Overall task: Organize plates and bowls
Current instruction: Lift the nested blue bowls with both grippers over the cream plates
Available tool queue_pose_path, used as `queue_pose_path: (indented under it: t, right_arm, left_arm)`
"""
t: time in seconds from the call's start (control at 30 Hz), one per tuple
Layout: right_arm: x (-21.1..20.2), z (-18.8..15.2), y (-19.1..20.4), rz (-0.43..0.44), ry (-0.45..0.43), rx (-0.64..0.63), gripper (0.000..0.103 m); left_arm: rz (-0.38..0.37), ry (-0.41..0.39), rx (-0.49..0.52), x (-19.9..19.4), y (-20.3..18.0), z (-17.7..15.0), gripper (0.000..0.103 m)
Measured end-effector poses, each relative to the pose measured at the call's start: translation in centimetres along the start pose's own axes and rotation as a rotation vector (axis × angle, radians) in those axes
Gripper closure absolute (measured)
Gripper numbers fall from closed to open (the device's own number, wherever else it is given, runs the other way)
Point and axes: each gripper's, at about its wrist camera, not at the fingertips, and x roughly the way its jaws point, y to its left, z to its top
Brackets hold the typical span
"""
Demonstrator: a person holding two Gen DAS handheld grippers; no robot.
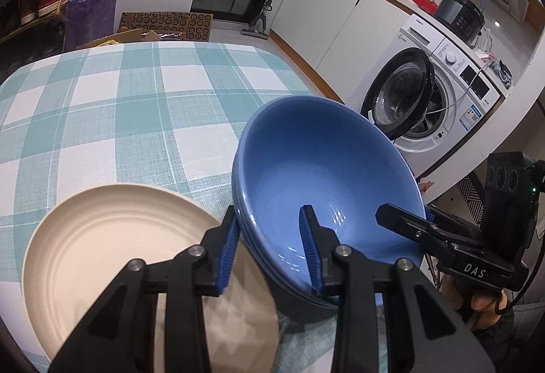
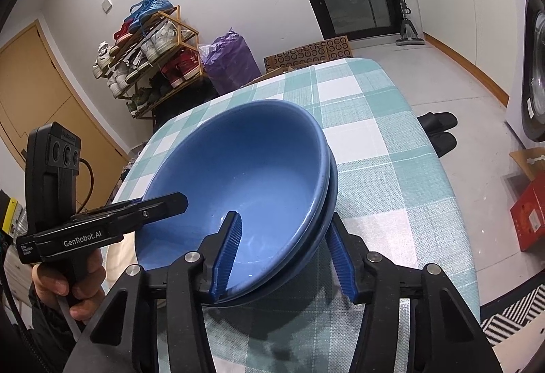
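Two blue bowls (image 1: 327, 175) were nested, the stack tilted, glossy inside with faint speckling and light glare near the bottom; in the left wrist view they filled the centre right of the frame, over the worktop (image 1: 119, 107) with its teal and white check cloth. A cream plate (image 1: 112, 254) with concentric ridges lay flat on the cloth at lower left of that view, its right edge tucked under the bowls.

Left gripper (image 1: 270, 248): jaws moderately wide, straddling the near rim of the bowls, one blue ribbed pad outside the wall and one inside. Whether the pads pressed the rim could not be told. Right gripper (image 2: 284, 255): jaws likewise apart across the opposite rim, left pad inside the upper bowl, right pad outside the lower one; contact again unclear.

Each gripper showed in the other's camera: the right at the right edge of the left wrist view, one finger reaching over the rim; the left at lower left of the right wrist view, held in a hand (image 2: 73, 284).

Writing read: "DAS" on the right gripper body; "GenRobot.AI" on the left gripper body. A washer (image 1: 439, 94) with its door open stood at upper right of the left wrist view; its panel text was too small to read.
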Motion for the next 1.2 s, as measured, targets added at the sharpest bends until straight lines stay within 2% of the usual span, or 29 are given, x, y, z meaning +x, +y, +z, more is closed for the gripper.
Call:
queue_pose_path:
  t: [0.73,1.2]
  right_arm:
    - [-0.2,0.1,0.1,-0.008,-0.002,-0.003,0.052]
    - [-2.6,0.9,0.8,-0.017,-0.053,-0.024,0.052]
  left_arm:
    - [0.015,-0.014,0.008,-0.2,-0.3,0.0,0.069]
    - [0.010,-0.059,0.035,-2.1,-1.6,1.0,0.069]
